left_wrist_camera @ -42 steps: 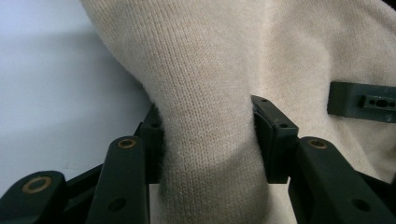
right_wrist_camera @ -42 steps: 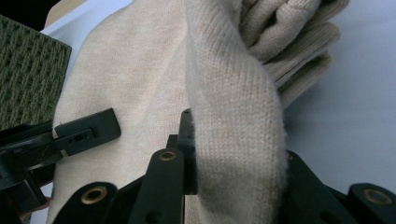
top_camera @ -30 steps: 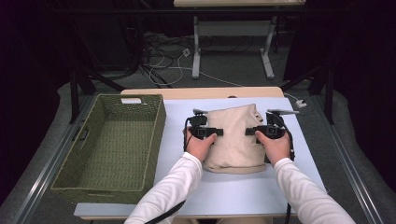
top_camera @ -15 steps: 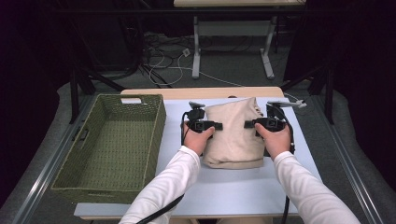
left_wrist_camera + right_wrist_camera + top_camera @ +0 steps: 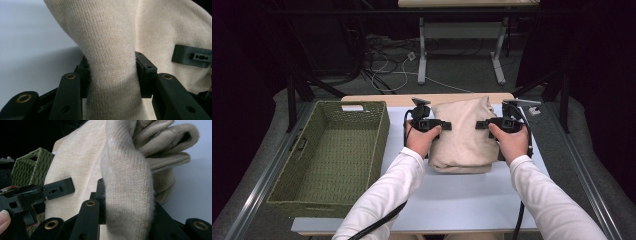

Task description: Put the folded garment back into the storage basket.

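Observation:
A folded beige knit sweater [image 5: 462, 140] hangs between my two grippers above the white table [image 5: 452, 200], its lower edge near or on the tabletop. My left gripper [image 5: 443, 125] is shut on the sweater's left side, and in the left gripper view its pads [image 5: 143, 72] squeeze a thick fold of knit [image 5: 112, 62]. My right gripper [image 5: 482, 124] is shut on the right side. The right gripper view has a bunched fold [image 5: 127, 185] pressed between that gripper's jaws [image 5: 125, 195], with the left gripper [image 5: 58, 188] farther off.
A green woven basket [image 5: 381, 140] stands with nothing in it on the table's left part, close to my left hand. Bare tabletop lies in front of the sweater. Metal rails run along both table sides. Beyond the far edge are cables and another table's legs [image 5: 422, 50].
Both hands have risen, carrying the sweater's two sides up with them. The cloth now stands taller and more bunched between the grippers.

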Demonstrator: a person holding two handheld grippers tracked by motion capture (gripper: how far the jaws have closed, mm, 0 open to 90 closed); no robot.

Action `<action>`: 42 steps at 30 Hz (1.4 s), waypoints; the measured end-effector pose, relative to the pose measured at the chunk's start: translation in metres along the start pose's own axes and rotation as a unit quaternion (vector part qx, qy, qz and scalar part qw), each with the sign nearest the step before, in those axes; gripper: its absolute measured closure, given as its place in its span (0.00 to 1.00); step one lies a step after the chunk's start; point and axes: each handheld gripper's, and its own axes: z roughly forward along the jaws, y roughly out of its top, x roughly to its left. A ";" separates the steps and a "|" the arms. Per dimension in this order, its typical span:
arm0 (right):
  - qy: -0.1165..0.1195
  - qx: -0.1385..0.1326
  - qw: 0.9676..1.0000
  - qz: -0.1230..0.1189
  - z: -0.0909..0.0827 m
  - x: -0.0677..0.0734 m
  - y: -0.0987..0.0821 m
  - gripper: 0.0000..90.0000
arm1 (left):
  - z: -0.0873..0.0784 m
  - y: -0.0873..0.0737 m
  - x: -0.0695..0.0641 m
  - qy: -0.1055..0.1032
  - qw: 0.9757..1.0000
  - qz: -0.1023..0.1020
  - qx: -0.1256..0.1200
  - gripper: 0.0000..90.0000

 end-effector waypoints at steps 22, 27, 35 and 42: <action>0.026 -0.005 1.000 -0.004 -0.005 0.048 0.018 0.84 | -0.055 0.030 -0.006 0.010 1.000 0.002 -0.014 0.64; 0.027 -0.005 1.000 -0.008 -0.008 0.058 0.021 0.84 | -0.065 0.034 -0.008 0.013 1.000 0.005 -0.014 0.64; 0.028 -0.006 1.000 -0.012 -0.010 0.070 0.024 0.84 | -0.076 0.038 -0.009 0.015 1.000 0.005 -0.019 0.64; 0.029 -0.011 0.999 -0.021 -0.010 0.078 0.025 0.84 | -0.083 0.040 -0.008 0.016 1.000 0.003 -0.021 0.64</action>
